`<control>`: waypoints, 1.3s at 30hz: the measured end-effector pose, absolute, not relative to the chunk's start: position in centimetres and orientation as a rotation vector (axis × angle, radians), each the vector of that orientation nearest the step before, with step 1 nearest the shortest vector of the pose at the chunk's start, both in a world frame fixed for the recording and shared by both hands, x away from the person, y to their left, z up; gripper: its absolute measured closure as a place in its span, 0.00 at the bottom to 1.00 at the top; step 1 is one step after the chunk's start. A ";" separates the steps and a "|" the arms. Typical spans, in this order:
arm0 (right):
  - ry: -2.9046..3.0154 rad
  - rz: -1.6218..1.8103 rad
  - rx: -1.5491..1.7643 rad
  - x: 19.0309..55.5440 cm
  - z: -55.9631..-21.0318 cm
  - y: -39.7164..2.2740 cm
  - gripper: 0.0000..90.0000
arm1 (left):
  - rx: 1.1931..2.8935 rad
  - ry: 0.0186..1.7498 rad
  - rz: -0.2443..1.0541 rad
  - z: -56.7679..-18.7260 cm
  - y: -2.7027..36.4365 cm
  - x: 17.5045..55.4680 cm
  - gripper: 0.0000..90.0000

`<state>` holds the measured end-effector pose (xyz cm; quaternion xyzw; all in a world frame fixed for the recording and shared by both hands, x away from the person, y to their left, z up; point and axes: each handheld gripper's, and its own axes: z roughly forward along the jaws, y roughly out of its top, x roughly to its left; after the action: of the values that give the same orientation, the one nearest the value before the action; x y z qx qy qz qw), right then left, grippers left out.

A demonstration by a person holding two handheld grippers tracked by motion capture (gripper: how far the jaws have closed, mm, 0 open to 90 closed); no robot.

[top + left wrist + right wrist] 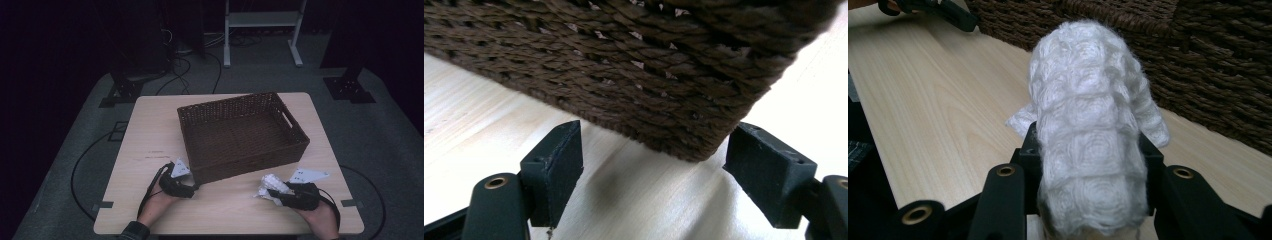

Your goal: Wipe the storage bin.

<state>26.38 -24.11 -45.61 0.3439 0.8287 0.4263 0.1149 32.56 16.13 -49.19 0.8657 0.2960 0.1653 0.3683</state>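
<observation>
A wooden desk (150,130) carries a brown woven basket (240,132) toward its far right; the basket's near left corner is faced by the left gripper (192,188), released, nothing between its jaws. A white knitted cloth (272,186) is clenched in the right gripper (272,192) by the desk's near right edge; it is best lifted clear of the rim before being let go inside. No brand or writing can be read.

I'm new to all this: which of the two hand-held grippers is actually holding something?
The right hand-held gripper: its jaws clamp a white knitted cloth. The left hand-held gripper stands open and empty at a corner of the brown woven basket.
</observation>
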 end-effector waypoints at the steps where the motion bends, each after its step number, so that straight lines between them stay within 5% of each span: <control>1: 2.424 1.249 1.013 26.4 -45.6 -24.2 0.68 | 2.230 0.757 0.424 -49.3 16.0 32.6 0.25; 21: 2.272 1.236 1.112 26.8 -44.6 -28.1 0.68 | 2.176 0.768 0.391 -49.8 15.8 32.6 0.40; 39: 2.026 1.228 1.247 28.4 -41.4 -32.6 0.68 | 2.184 0.767 0.386 -49.8 15.9 32.7 0.40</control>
<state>28.41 -32.65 -41.40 0.4532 0.7365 0.4463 0.2302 32.65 15.86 -49.82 0.8580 0.3015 0.1517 0.3872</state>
